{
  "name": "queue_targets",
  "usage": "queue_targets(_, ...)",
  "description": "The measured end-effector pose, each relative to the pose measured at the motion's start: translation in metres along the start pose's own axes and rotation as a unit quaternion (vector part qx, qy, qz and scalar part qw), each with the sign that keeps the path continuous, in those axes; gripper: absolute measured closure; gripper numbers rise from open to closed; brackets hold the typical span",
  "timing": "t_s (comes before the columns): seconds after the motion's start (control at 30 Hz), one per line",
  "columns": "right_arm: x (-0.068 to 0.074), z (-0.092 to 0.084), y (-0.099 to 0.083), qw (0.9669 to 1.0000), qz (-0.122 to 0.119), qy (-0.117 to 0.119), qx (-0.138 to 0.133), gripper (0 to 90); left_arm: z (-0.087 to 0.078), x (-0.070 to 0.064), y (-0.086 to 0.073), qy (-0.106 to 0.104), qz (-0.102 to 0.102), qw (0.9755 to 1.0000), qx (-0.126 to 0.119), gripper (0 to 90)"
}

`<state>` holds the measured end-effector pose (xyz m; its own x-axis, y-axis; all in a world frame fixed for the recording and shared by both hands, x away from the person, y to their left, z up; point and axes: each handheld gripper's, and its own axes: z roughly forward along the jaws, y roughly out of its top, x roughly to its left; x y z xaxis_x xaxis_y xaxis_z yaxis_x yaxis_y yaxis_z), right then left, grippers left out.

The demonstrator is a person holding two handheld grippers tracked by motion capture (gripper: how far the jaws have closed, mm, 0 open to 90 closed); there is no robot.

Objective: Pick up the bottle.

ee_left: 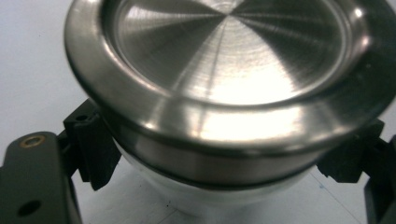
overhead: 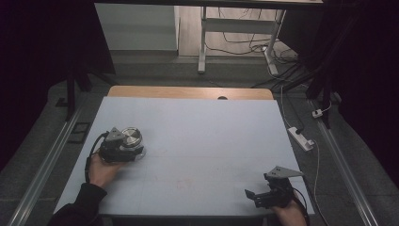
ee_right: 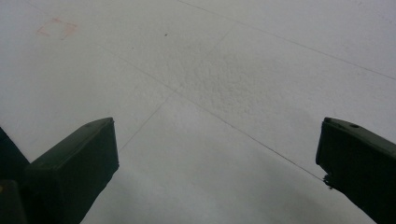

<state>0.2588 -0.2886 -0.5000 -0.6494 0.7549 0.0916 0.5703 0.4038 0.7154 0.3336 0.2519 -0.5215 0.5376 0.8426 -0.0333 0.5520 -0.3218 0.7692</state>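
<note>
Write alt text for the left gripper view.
A round brushed-steel lid on a clear jar sits clamped between the left gripper's two black jaws, which press on the sides just under the lid's rim. Pale table surface lies behind.

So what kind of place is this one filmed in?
Probably a lab or workshop set up for recording: a table with a pale cover, dark curtains at the sides, and loose cables with a power strip on the floor.

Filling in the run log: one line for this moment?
left gripper: shut on metal-lidded jar | right gripper: open, empty | table
</note>
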Motion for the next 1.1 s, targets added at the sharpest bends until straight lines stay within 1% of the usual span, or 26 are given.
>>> queue_targets(0.1, 0.000, 0.000, 0.000, 1.0000, 0.000, 0.000, 0.000, 0.0, -0.001, -0.001, 0.001, -0.001, -0.001, 1.0000, 0.001, 15.3)
queue_targets(0.27, 0.000, 0.000, 0.000, 1.0000, 0.001, 0.000, 0.000, 0.0, -0.005, -0.003, 0.006, -0.007, 0.003, 0.9999, -0.008, 15.3)
queue_targets(0.37, 0.000, 0.000, 0.000, 1.0000, 0.001, 0.001, 0.001, 0.0, -0.007, -0.006, 0.009, -0.011, 0.007, 0.9999, -0.009, 15.3)
queue_targets(0.53, -0.001, 0.000, 0.000, 1.0000, 0.002, 0.001, 0.000, 0.0, -0.010, -0.011, 0.016, -0.019, 0.021, 0.9996, -0.006, 15.4)
queue_targets(0.77, -0.001, -0.001, 0.000, 1.0000, 0.003, 0.000, -0.002, 0.0, -0.015, -0.017, 0.026, -0.037, 0.029, 0.9989, -0.009, 15.4)
queue_targets(0.93, -0.001, -0.001, 0.000, 1.0000, 0.005, 0.000, -0.002, 0.0, -0.017, -0.023, 0.035, -0.052, 0.038, 0.9979, -0.009, 15.4)
queue_targets(1.0, -0.001, -0.001, 0.000, 1.0000, 0.006, 0.000, -0.003, 0.0, -0.017, -0.026, 0.039, -0.060, 0.042, 0.9972, -0.009, 15.4)
queue_targets(1.1, -0.001, -0.001, 0.000, 1.0000, 0.007, 0.000, -0.003, 0.0, -0.016, -0.033, 0.045, -0.067, 0.053, 0.9963, -0.006, 15.4)
